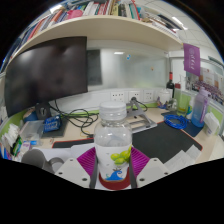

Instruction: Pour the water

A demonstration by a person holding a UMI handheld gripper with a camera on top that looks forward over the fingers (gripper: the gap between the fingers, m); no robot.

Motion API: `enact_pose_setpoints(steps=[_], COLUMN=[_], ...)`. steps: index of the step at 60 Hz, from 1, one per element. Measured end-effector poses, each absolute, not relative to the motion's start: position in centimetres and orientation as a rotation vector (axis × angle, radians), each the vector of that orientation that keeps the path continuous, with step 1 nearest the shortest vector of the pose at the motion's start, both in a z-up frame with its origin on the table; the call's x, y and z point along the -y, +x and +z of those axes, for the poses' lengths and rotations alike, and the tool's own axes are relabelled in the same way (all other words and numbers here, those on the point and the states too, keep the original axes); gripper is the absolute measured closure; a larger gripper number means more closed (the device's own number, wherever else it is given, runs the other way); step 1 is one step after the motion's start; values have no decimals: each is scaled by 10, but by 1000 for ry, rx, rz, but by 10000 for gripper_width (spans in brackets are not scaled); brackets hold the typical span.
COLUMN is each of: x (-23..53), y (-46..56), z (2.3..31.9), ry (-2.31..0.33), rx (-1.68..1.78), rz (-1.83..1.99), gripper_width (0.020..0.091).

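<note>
My gripper held the water bottle upright, both pink pads pressed to its sides. Desk ahead; dark monitor beyond, blue bowl off right.

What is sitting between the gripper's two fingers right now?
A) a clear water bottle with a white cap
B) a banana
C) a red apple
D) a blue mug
A: a clear water bottle with a white cap and a green label stands upright between the gripper fingers, whose pink pads show at both sides of its lower part.
</note>
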State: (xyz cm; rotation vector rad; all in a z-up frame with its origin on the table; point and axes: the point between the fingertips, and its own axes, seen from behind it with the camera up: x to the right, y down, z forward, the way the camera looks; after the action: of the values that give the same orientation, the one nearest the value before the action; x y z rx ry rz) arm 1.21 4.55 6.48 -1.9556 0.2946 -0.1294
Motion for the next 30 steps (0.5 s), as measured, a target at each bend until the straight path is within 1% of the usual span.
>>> enact_pose_setpoints(steps=[5, 11, 13, 17, 19, 21, 27, 30], x=[-42, -34, -29, -16, -8, 2, 33, 51], y=[12, 10, 11, 6, 4, 0, -23, -29], z=[64, 59, 56, 54, 52, 50, 49, 56], ry=[-1962, -2009, -2029, -2076, -2096, -2117, -2174, -2195], rx=[-287, -293, -291, -269, -253, -248, -235, -242], rz=[-130, -145, -156, -174, -184, -187, -135, -129], gripper_width=[612, 557, 504, 354, 303, 275, 272, 276])
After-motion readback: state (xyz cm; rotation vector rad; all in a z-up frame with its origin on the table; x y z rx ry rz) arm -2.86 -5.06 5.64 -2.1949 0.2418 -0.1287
